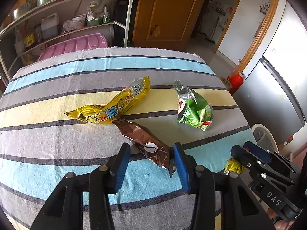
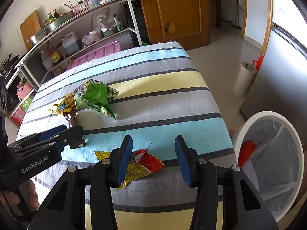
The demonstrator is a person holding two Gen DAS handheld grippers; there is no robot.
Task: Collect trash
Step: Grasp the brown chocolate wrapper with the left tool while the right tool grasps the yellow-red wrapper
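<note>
A striped cloth (image 1: 57, 134) is spread over the table, and every place below is given relative to it. Near its middle a gold wrapper (image 1: 115, 103) is laid slantwise on the yellow band, and a crumpled green wrapper (image 1: 193, 109) is set apart from it toward the cloth's right side. A brown wrapper (image 1: 145, 143) is stretched from just under the gold one toward the near edge of the cloth, its far tip touching or slipped beneath the gold one. The left gripper (image 1: 151, 164) is held low over the cloth's near blue band with its blue pads spread apart; the near end of the brown wrapper is seen between them, close against the right pad, though whether it is touched cannot be told. Nothing is clamped. In the right wrist view the right gripper (image 2: 153, 159) is likewise seen spread wide, above the near right part of the cloth. A red-and-yellow wrapper (image 2: 142, 164) is lying flat there, partly hidden behind the left pad and not gripped. Off the cloth's right edge, on the floor, a white bin (image 2: 295, 143) lined with a clear bag is placed, and something red-orange (image 2: 246, 151) is seen inside it.
</note>
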